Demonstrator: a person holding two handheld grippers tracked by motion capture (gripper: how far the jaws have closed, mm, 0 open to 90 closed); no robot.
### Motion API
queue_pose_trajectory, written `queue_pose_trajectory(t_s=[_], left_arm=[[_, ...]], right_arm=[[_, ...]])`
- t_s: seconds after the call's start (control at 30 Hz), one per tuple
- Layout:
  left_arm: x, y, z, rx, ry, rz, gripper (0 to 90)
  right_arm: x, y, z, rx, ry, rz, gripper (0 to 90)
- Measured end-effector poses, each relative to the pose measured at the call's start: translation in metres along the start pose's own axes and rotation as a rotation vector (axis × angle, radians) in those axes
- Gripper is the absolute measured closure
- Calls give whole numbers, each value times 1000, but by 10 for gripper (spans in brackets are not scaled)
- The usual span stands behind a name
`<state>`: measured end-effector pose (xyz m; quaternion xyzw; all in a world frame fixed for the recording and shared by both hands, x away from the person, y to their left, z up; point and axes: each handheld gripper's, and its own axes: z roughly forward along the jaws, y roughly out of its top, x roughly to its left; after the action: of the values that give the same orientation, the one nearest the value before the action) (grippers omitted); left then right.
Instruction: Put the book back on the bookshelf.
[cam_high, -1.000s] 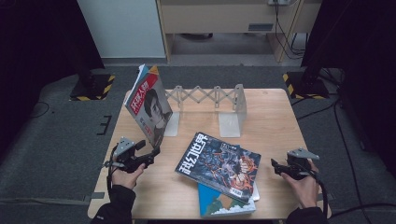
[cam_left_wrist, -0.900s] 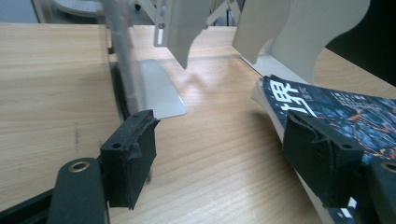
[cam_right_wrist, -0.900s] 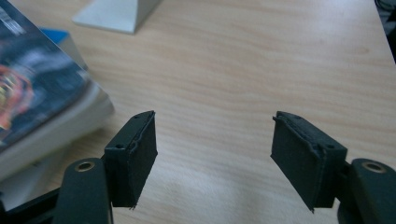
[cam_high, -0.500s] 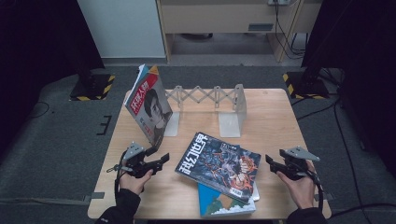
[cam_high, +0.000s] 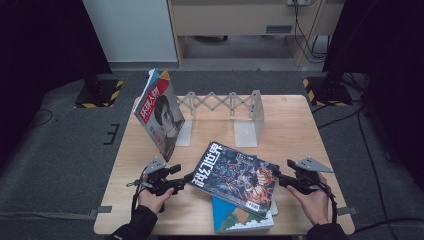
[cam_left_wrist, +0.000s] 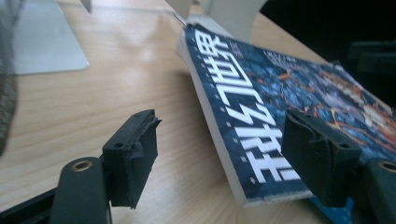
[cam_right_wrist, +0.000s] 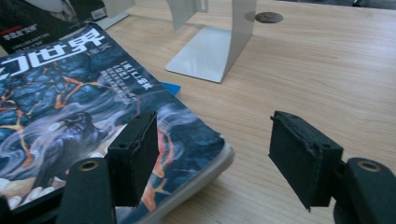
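Observation:
A dark-covered magazine (cam_high: 235, 175) (cam_left_wrist: 261, 93) (cam_right_wrist: 70, 93) lies flat at the table's front middle, on top of a blue book (cam_high: 235, 220). My left gripper (cam_high: 189, 176) (cam_left_wrist: 224, 137) stands open at the magazine's left corner. One jaw is over the cover and the other over bare wood, neither pressing. My right gripper (cam_high: 276, 176) (cam_right_wrist: 215, 140) is open at the magazine's right edge, and its jaws have just been opening a little. That edge lies between them, untouched.
A second magazine (cam_high: 161, 117) with a face on its cover leans against the left end of a grey expanding book rack (cam_high: 220, 102) at the table's back. The rack's right bookend plate (cam_right_wrist: 210, 56) stands just behind the flat magazine. Bare wood (cam_high: 300, 130) lies to the right.
My left hand has moved right and slightly down to the magazine's left corner. My right hand has moved left to its right edge. The magazines have not moved.

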<state>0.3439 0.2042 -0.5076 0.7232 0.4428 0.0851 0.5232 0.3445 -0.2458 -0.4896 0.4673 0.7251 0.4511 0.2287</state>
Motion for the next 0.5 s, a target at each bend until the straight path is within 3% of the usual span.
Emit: queue_pose_trajectory(t_s=[0.5], left_arm=[[-9,-8,16,77,-50,-8,278]], right_arm=[[15,-2,10,33,71,-11,312]])
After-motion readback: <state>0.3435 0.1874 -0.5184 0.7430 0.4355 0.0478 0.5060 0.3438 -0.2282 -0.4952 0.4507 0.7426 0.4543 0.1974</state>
